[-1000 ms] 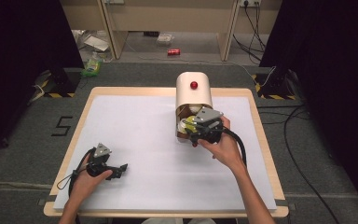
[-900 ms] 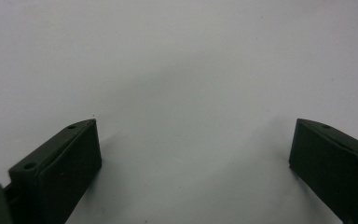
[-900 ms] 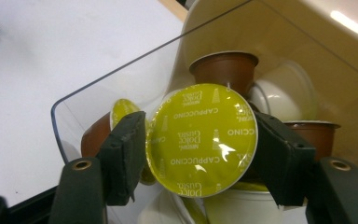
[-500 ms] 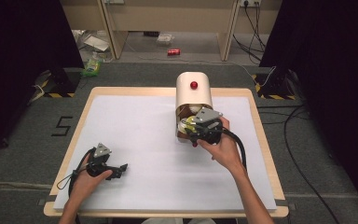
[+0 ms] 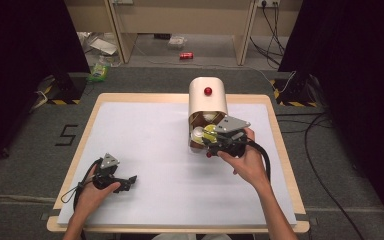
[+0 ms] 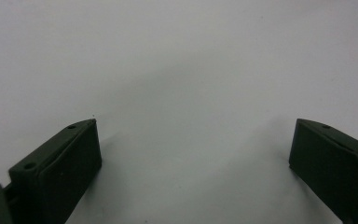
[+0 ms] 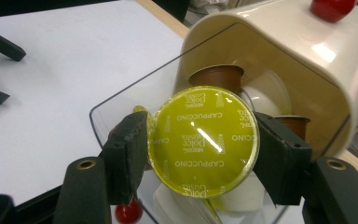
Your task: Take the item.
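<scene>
1. While the white table [image 5: 145, 150] lies bare across its left half, a person works two hand-held grippers over it; little has shifted in the past second.
2. At the table's far right stands a cream capsule dispenser [image 5: 207, 97] with a red knob [image 5: 208, 91], its clear drawer [image 7: 121, 105] pulled open toward the person.
3. Since a second ago the right gripper [image 5: 219, 141] has barely moved at the drawer's mouth, which suggests the grasp is being settled, not yet lifted away.
4. Its jaws pinch a yellow-lidded cappuccino capsule [image 7: 203, 142] by the rim, just above the drawer's other pods.
5. Near the front-left edge, the left gripper [image 5: 128, 181] rests low over the table as before, jaws spread wide with nothing between them.
6. Brown capsules [image 7: 216, 76] and white ones behind are partly hidden; how many remain is hard to tell, and the held capsule's body is out of sight behind its lid.
</scene>
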Motion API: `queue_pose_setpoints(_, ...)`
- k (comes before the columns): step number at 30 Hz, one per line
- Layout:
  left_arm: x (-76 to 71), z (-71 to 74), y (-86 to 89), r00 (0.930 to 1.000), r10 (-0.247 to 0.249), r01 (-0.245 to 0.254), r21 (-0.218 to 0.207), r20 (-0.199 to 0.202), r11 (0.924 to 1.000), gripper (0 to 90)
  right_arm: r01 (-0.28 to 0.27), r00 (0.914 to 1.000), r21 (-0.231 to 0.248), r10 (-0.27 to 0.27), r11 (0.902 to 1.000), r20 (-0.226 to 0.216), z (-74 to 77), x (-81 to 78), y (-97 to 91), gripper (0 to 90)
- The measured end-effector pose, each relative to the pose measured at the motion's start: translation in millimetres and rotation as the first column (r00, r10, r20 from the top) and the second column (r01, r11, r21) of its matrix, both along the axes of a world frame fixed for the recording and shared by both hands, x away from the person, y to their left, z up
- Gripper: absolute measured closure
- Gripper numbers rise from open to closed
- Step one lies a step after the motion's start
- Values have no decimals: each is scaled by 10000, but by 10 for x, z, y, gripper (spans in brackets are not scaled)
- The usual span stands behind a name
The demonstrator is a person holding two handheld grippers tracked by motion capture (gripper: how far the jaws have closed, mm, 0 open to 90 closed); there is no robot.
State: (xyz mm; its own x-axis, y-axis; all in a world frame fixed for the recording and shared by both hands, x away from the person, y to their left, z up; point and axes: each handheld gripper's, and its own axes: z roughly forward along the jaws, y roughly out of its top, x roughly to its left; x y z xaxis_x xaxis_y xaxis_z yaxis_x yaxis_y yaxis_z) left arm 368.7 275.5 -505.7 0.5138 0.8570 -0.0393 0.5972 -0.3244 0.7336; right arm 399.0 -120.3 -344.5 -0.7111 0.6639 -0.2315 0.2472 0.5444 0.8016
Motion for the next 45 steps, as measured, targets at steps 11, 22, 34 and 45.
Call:
queue_pose_setpoints(11,0,0,2,10000,7,-7,-12,0,10000,17,296,9993,227,-300,9993,203,97,-152,-267,403)
queue_pose_setpoints(22,0,0,1,10000,1,-1,-10,-6,10000,16,828,9963,311,-834,9961,202,101,-239,-559,403)
queue_pose_setpoints(34,0,0,0,10000,2,-2,-1,-2,10000,16,1422,9896,216,-1416,9896,-264,-102,-207,-811,402)
queue_pose_setpoints(45,0,0,0,10000,-2,2,-5,-3,10000,16,1892,9807,198,-1880,9817,-541,-271,-187,-977,403)
